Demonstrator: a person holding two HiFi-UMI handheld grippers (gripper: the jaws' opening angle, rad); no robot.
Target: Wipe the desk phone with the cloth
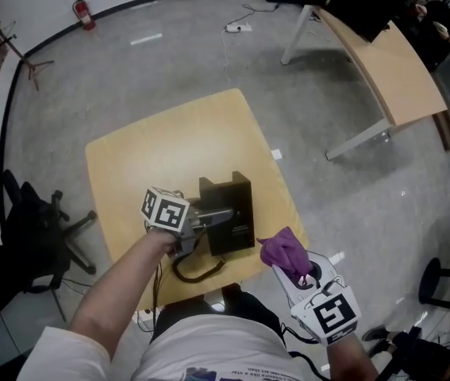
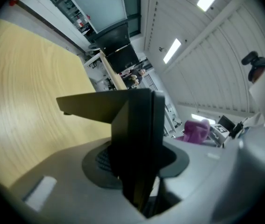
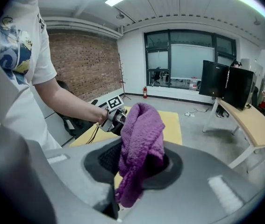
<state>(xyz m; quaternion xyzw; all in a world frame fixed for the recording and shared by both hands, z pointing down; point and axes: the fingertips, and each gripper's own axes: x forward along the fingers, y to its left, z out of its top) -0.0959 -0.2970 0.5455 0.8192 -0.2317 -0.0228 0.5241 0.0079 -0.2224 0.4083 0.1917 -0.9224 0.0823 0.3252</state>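
Observation:
A black desk phone (image 1: 230,205) stands near the front edge of the yellow table (image 1: 153,157), with a dark cable (image 1: 197,272) looped in front of it. My left gripper (image 1: 221,217) reaches over it from the left. In the left gripper view a black edge of the phone (image 2: 137,125) stands between the jaws, which are shut on it. My right gripper (image 1: 294,275) hovers off the table's front right corner, shut on a purple cloth (image 1: 285,249) that bunches up from its jaws (image 3: 141,134). The left gripper (image 3: 115,115) shows beyond the cloth in the right gripper view.
A black office chair (image 1: 34,232) stands left of the table. A long wooden desk (image 1: 395,62) with dark monitors (image 3: 228,85) is at the far right. A power strip (image 1: 236,28) and its cord lie on the grey floor behind the table.

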